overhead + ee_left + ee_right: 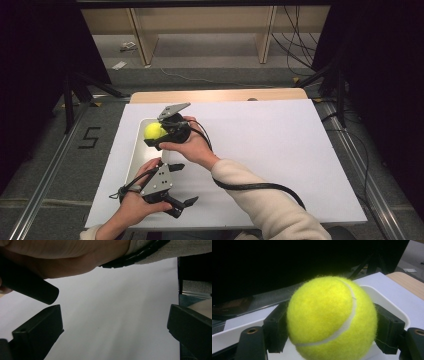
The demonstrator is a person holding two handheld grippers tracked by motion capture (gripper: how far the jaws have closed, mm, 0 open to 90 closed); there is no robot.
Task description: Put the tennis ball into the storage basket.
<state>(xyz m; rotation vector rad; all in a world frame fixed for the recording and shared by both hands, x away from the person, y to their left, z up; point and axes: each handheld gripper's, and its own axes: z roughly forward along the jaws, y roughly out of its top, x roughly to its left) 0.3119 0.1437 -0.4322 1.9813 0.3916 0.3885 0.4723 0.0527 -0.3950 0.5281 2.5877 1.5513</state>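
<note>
Fuzzy tennis ball point(332, 318), light and springy, sat clamped across its middle by the right gripper point(159, 135) above the white tray point(134, 160) near the tabletop's left edge, while the left gripper point(181, 204) gaped empty

A lab-like recording space: black curtains point(30, 50), floor cables point(295, 40), a white-covered table point(280, 150), aluminium rails point(45, 175).
</note>
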